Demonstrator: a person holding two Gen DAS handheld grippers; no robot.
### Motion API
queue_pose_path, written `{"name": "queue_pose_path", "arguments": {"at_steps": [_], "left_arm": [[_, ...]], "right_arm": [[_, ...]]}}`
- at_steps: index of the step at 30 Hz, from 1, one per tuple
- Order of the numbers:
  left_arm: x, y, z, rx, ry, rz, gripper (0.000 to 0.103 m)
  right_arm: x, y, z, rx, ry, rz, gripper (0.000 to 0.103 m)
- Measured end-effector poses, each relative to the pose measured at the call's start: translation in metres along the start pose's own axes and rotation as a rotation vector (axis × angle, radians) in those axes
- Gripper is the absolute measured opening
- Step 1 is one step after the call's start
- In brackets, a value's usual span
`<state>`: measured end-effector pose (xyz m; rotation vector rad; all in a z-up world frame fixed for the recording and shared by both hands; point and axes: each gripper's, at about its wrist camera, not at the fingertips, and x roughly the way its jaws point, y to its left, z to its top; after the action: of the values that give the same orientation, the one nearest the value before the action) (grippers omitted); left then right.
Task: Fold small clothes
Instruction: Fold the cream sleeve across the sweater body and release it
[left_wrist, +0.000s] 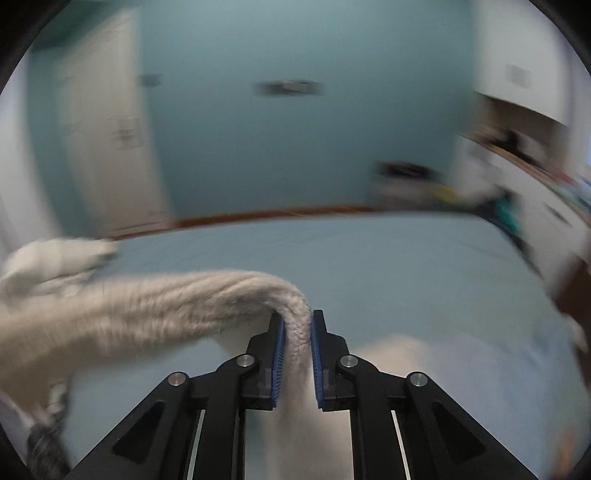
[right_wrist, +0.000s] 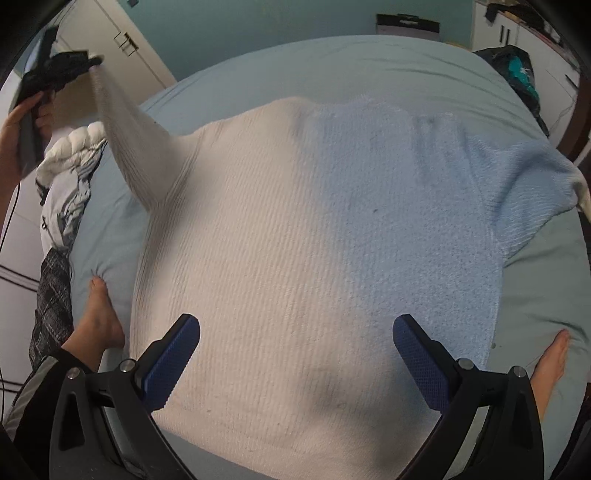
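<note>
A knitted sweater (right_wrist: 295, 229), cream on the left and light blue on the right, lies spread flat on a bed. Its cream left sleeve (right_wrist: 125, 129) is lifted up and to the left. My left gripper (left_wrist: 297, 332) is shut on that sleeve's cuff (left_wrist: 295, 325), and the sleeve (left_wrist: 147, 310) trails off to the left in the blurred left wrist view. In the right wrist view the left gripper (right_wrist: 70, 66) shows at the top left, held by a hand (right_wrist: 14, 129). My right gripper (right_wrist: 295, 339) hangs open above the sweater's lower half, nothing between its fingers.
The bed has a pale blue sheet (right_wrist: 369, 62). A pile of white and grey clothes (right_wrist: 70, 173) lies at its left edge. Two bare feet (right_wrist: 99, 317) stand at the near edge. White cupboards (right_wrist: 122, 44) and a dark bag (right_wrist: 517, 70) flank the bed.
</note>
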<state>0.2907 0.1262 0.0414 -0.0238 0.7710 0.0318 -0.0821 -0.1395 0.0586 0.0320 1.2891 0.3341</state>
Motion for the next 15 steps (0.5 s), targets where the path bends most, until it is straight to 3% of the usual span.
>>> {"name": "queue_pose_path", "arguments": {"at_steps": [1,2,3,4,7,12,15], "left_arm": [[0.002,-0.033,-0.017,0.023,0.077,-0.161,0.030],[0.004,-0.061,-0.038,0.031,0.162,-0.319,0.061],[0.005,-0.076,-0.054,0.034,0.214,-0.368,0.079],[0.003,-0.085,-0.068,0.036,0.239,-0.356,0.098],[-0.007,-0.083,-0.098,0.069,0.255,-0.292,0.098],[-0.022,-0.030,-0.140,0.125,0.211,-0.022,0.100],[-0.009,0.010,-0.160,0.102,0.207,0.074,0.100]], "right_arm": [[0.001,-0.005,0.000,0.012,-0.006,-0.012,0.102],[0.003,-0.015,0.000,0.037,-0.005,-0.020,0.102],[0.004,-0.021,-0.001,0.058,-0.001,-0.019,0.102],[0.008,-0.029,-0.002,0.091,0.011,-0.014,0.102],[0.015,-0.042,-0.005,0.146,0.038,0.000,0.102],[0.018,-0.047,-0.005,0.155,0.025,0.015,0.102],[0.021,-0.054,0.016,0.173,0.013,0.050,0.102]]}}
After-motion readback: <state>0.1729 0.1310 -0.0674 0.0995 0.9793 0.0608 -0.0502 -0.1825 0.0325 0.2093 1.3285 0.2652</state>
